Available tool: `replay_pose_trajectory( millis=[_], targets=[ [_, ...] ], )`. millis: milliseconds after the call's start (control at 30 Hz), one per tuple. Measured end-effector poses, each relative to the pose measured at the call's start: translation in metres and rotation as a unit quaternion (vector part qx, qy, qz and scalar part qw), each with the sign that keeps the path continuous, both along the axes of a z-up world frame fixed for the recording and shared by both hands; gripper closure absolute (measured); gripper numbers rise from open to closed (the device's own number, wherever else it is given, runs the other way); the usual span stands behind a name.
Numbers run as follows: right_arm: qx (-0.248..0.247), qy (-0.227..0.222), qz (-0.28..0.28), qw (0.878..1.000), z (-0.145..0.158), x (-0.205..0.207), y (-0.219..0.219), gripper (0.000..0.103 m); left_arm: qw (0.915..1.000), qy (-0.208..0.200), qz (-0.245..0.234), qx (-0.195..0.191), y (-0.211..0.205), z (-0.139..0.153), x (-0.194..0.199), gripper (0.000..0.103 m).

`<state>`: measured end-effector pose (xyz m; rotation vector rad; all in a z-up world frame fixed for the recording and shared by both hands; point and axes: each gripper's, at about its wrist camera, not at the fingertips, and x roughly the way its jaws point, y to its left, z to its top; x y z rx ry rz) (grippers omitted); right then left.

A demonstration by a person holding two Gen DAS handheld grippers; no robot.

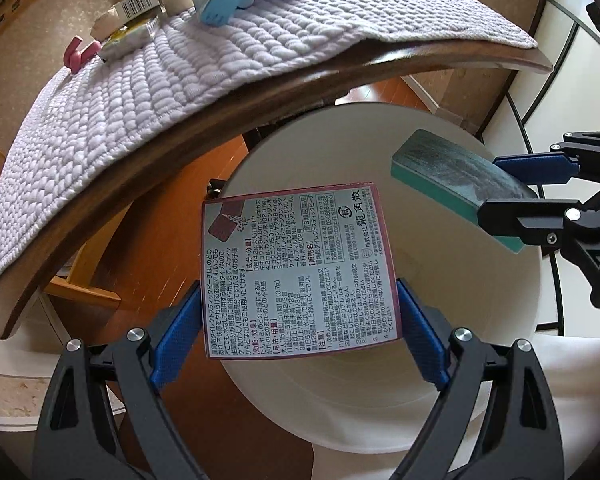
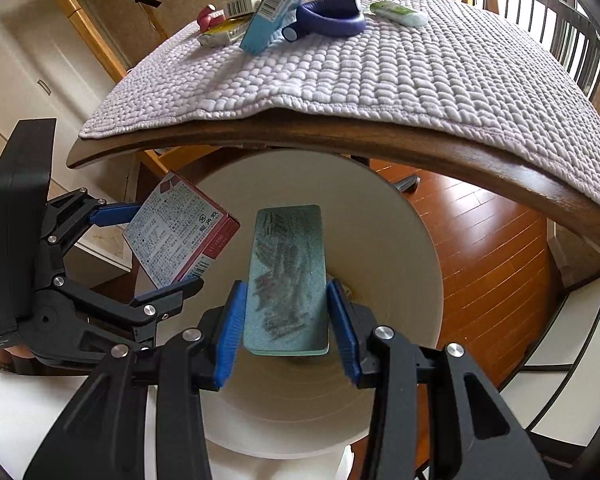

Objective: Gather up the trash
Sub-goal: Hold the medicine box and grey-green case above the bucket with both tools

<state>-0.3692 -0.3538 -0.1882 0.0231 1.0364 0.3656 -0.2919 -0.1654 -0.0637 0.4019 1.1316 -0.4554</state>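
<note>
Wood flooring (image 2: 484, 264) shows under the surface (image 2: 340, 138), whose knit mat (image 2: 380, 80) carries small packages. Both tongs tilt steeply down over a white bin (image 1: 380, 128). Left tongs (image 1: 300, 332) clamp a printed medicine box (image 1: 296, 268), wide, flat face toward the lens. Right tongs (image 2: 286, 320) pinch a teal sponge block (image 2: 288, 272), long axis running away from the camera. Its underside is hidden.

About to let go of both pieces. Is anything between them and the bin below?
Nothing visible. The box in the left gripper and the teal block in the right gripper both hang over the open white bin, clear of the table edge.
</note>
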Motion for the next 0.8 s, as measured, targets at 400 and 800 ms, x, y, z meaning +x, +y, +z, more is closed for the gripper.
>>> replay_pose_trajectory(
  millis=[400,800],
  targets=[
    [-0.009,0.011,-0.001,1.0,-0.011,0.007,0.002,0.062,0.9999,0.007,-0.006,0.012,-0.011,-0.018,0.004,0.011],
    [-0.019,0.011,-0.004,1.0,-0.008,0.014,-0.008,0.062,1.0,0.004,-0.001,-0.003,0.008,-0.011,0.012,0.011]
  ],
)
